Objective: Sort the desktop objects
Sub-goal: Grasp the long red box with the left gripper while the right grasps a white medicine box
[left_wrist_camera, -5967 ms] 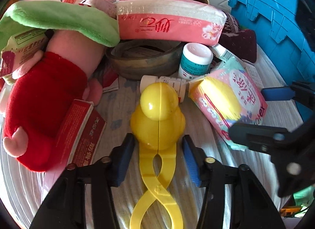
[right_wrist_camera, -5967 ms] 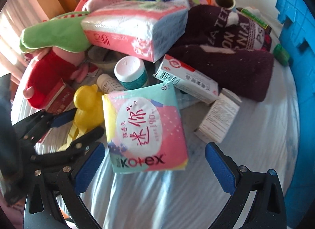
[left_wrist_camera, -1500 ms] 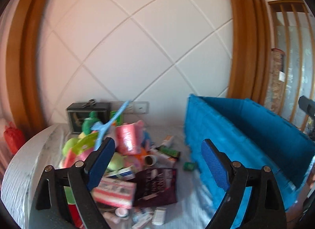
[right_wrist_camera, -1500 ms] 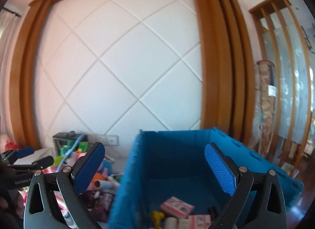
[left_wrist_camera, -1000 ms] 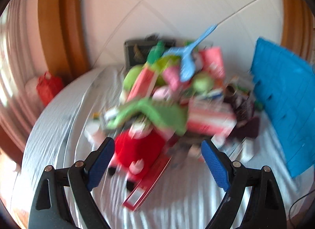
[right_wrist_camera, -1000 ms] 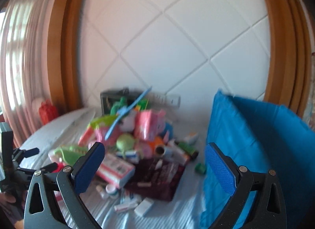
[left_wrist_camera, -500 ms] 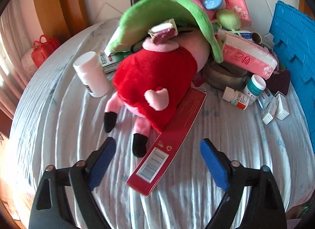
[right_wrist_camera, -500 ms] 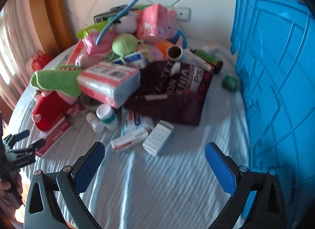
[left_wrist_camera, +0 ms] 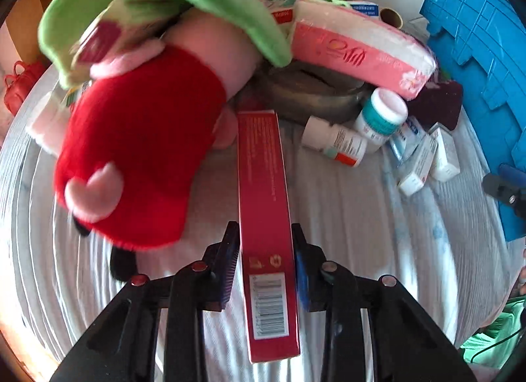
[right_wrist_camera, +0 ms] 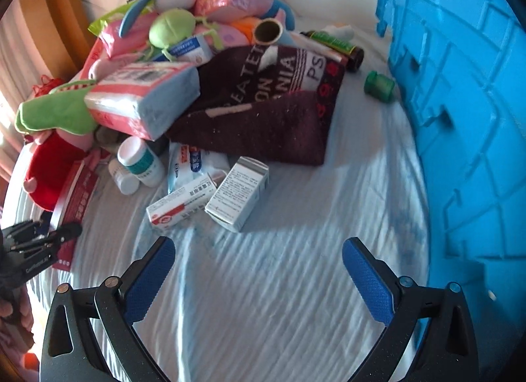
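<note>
On the bench, draped in a white striped cloth point(right_wrist_camera: 263, 299), the left gripper point(left_wrist_camera: 263, 260) is closing its jaws on the near end of a long red box point(left_wrist_camera: 263, 217) lying beside the red plush toy point(left_wrist_camera: 138, 158); the pads look to be touching its sides. The right gripper point(right_wrist_camera: 256, 270) hangs with jaws wide and empty over bare cloth, short of two small white boxes point(right_wrist_camera: 210, 198). Most sorting seems left: the pile of tissue packs point(right_wrist_camera: 141, 102), bottles point(right_wrist_camera: 141, 158) and a dark towel point(right_wrist_camera: 273, 109) remains outside the blue crate point(right_wrist_camera: 460, 102).
</note>
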A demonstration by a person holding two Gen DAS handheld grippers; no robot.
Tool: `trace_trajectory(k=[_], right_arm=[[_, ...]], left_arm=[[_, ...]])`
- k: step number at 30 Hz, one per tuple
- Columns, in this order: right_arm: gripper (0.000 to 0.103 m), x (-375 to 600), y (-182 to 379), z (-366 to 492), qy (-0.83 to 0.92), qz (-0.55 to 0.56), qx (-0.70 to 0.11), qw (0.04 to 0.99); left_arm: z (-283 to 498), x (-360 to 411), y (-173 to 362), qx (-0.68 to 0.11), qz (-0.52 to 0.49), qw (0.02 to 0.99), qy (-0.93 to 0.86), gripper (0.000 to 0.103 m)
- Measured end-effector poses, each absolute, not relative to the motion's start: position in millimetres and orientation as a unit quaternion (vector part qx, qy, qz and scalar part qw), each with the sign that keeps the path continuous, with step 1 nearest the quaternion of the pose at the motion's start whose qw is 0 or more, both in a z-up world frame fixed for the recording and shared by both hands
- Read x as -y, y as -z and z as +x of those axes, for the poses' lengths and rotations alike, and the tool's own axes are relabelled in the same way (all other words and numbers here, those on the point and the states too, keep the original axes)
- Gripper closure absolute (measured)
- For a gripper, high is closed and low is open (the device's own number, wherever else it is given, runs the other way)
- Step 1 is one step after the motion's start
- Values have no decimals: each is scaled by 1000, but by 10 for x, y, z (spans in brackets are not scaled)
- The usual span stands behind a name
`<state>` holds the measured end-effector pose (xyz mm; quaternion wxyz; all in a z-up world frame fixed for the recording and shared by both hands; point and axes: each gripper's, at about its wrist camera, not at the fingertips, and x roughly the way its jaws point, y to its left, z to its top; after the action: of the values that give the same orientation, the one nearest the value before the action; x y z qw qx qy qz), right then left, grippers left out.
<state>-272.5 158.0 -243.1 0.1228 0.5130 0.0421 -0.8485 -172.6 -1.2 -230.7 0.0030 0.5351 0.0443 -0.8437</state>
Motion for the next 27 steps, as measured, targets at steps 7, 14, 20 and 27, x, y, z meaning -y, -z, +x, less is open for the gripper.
trace_trajectory(k=[7,14,20,27], right_arm=[[1,-1468,2598,-3013,836,532,-34,126],[31,-1379,2766,-3216,825,549,-19,130],[31,-1292,2794,-3245,824,549,-24,139],[72,-1357,2751,-3227,825,548,-20,136]], left_arm=[[-1862,-43,2323,-37,534,9,844,74],[-1805,-16,2394,-44,540,4,840,77],[-1751,6,2361,-48,535,3,843,78],[-1633,-11,2249,-43,521,2,852,79]])
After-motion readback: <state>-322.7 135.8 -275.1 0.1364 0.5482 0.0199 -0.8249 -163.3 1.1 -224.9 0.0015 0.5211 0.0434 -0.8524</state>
